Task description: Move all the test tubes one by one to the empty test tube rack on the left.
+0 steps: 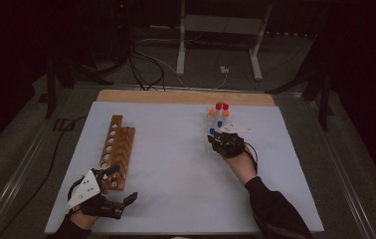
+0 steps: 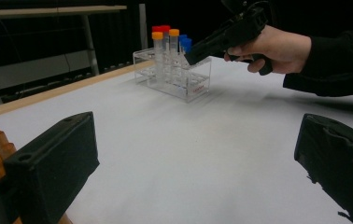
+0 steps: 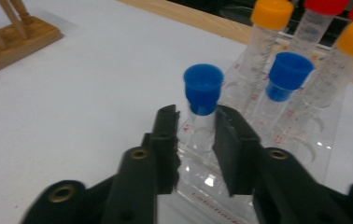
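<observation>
— At the far right of the table (image 1: 176, 199), what does the right gripper (image 3: 197, 128) hold?
— Its jaws are clamped on a blue-capped tube (image 3: 202, 109), pads on the clear body just under the cap. The tube stands in the clear plastic rack (image 2: 184, 86), at the rack's near edge.
— Which way does the tube point?
— Upright: long axis vertical, cap on top, bottom end down in the rack. In the right gripper view it leans a little away, as do its neighbours.
— Neighbours?
— Another blue-capped tube (image 3: 284, 86) just beside it, with orange-capped tubes (image 3: 270, 28) and red-capped tubes (image 3: 321, 18) behind, all standing.
— And the left gripper (image 1: 121, 184)?
— Jaws wide apart, nothing between them, low over the table's near left corner, beside the wooden rack (image 1: 116, 149).
</observation>
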Demonstrator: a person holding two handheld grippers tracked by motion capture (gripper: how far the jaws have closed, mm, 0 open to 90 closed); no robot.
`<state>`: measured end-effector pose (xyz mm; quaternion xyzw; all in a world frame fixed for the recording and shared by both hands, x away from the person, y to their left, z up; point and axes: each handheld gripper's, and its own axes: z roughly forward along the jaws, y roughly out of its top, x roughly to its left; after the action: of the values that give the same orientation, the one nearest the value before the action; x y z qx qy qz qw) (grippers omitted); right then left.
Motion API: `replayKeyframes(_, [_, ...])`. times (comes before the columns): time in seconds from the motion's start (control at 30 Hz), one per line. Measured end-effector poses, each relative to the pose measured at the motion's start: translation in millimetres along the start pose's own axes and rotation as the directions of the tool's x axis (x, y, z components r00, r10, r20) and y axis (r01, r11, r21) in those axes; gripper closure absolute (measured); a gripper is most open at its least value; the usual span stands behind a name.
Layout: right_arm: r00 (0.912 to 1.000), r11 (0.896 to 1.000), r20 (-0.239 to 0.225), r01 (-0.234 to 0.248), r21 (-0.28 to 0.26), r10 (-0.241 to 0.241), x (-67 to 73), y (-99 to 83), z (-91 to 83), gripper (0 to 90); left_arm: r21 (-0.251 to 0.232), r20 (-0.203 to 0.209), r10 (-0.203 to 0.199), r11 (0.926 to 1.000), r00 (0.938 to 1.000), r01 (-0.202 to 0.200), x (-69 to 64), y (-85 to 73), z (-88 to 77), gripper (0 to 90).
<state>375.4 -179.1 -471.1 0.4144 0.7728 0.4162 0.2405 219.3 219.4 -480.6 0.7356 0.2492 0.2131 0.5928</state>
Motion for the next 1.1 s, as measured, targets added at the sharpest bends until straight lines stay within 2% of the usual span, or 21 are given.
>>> replayKeyframes(0.1, [0.9999, 1.0, -0.007, -0.016, -0.003, 0.016, -2.7, -0.2, 0.7, 76.3, -0.004, 0.001, 0.001, 1.0, 1.0, -0.001, 0.1, 0.3, 0.0, 0.4])
replayKeyframes(0.27, [1.0, 1.0, 0.006, -0.007, 0.0, 0.007, -1.9, 0.4, 1.3, 77.0, 0.001, 0.002, 0.003, 1.0, 1.0, -0.003, 0.0, 0.2, 0.1, 0.4])
replayKeyframes(0.5, [0.9997, 0.999, 0.017, 0.02, -0.034, -0.019, -0.6, 4.5, -4.6, 77.2, 0.0, 0.004, 0.003, 1.0, 1.0, -0.003, -0.1, 0.2, 0.3, 0.4])
replayKeyframes(0.83, [0.9986, 0.994, 0.023, 0.05, -0.1, -0.048, -0.2, 16.9, -23.0, 77.2, 0.012, 0.003, 0.01, 0.9999, 0.9999, -0.01, -1.5, 0.8, 1.5, 0.4])
replayKeyframes(1.1, [0.9959, 0.984, 0.021, 0.09, -0.154, -0.088, 5.2, 27.4, -42.0, 77.2, 0.02, 0.02, -0.015, 0.9997, 0.9997, 0.014, -3.8, 7.8, 4.7, 0.4])
